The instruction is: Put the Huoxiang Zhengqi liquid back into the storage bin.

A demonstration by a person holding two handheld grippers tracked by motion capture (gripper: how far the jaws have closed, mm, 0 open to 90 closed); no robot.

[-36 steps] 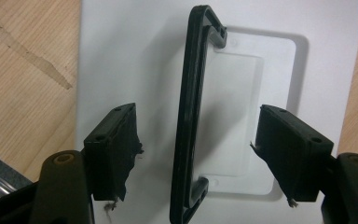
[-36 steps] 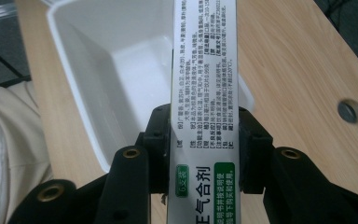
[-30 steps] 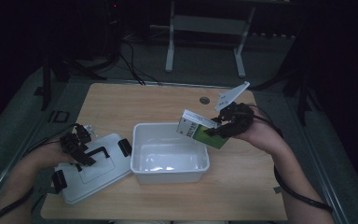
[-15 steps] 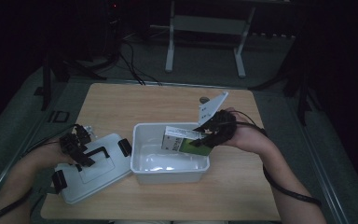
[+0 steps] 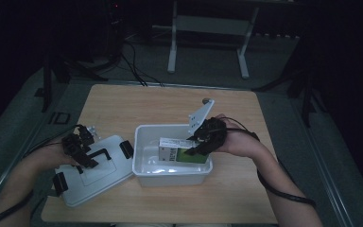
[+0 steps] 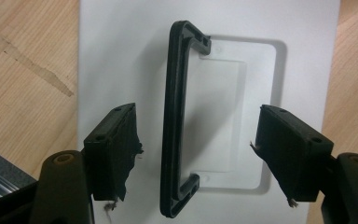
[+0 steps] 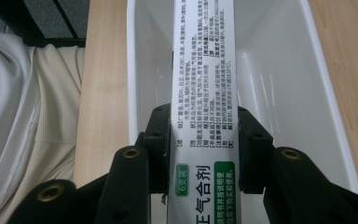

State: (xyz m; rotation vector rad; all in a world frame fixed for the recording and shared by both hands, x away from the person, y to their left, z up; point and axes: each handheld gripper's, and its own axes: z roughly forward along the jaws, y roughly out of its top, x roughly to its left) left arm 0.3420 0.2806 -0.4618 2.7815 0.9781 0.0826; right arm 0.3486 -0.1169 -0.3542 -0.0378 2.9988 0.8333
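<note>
A white plastic bin (image 5: 141,150) stands mid-table, and its lid (image 5: 105,176) with a black handle (image 5: 98,154) lies flat to the left. My right gripper (image 5: 199,143) is shut on a green and white carton (image 5: 179,153), which sits low inside the bin. In the right gripper view both pads (image 7: 158,140) press the narrow printed sides of the carton (image 7: 204,70) over the bin (image 7: 284,74). My left gripper (image 5: 81,152) hovers over the lid. Its jaws (image 6: 193,154) stand open on either side of the handle (image 6: 173,121) without touching it.
The wooden table (image 5: 137,101) has bare room behind the bin, with a small round object (image 5: 207,100) near its far edge. Dark floor, cables and a desk frame (image 5: 208,42) lie beyond. A person's light clothing (image 7: 28,121) is beside the table's near edge.
My right gripper has carried the carton left and down, from above the bin's right rim into the bin. The left gripper and the lid have stayed put.
</note>
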